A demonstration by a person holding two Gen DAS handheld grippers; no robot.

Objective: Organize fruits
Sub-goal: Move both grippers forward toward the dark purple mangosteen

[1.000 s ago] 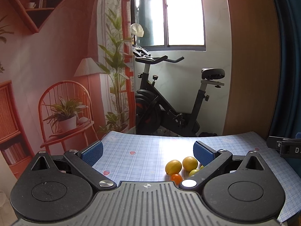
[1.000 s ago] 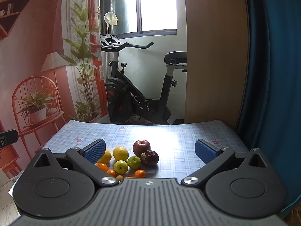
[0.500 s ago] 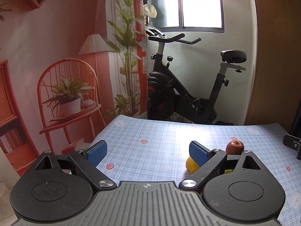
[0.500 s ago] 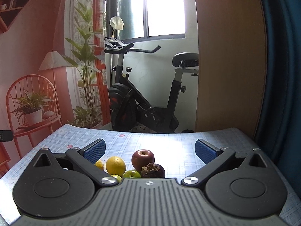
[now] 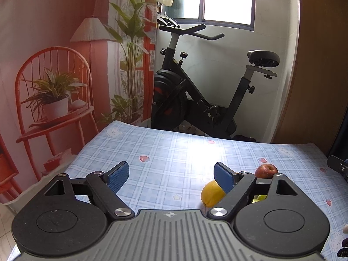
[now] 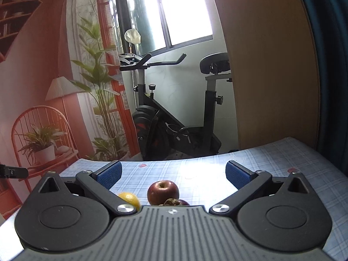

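Observation:
A heap of fruit lies on the blue checked tablecloth (image 5: 169, 152). In the left wrist view a yellow lemon (image 5: 211, 194) shows behind the right finger, a red apple (image 5: 266, 170) further right, and a green fruit (image 5: 260, 198) is mostly hidden. My left gripper (image 5: 171, 176) is open and empty, left of the fruit. In the right wrist view the red apple (image 6: 163, 192) sits between the fingers, with a dark mangosteen (image 6: 174, 202) in front of it and an orange-yellow fruit (image 6: 129, 199) to its left. My right gripper (image 6: 174, 174) is open and empty above them.
An exercise bike (image 5: 202, 100) stands beyond the table's far edge. A wooden panel (image 6: 267, 65) and a blue curtain (image 6: 330, 54) are to the right. A printed backdrop with a red chair and potted plant (image 5: 54, 100) is at the left. The right gripper's tip (image 5: 339, 167) shows at the right edge.
Both grippers have come lower and nearer to the table; most of the fruit has slid under the right gripper's body. The left view has swung left, so the fruit sits further right.

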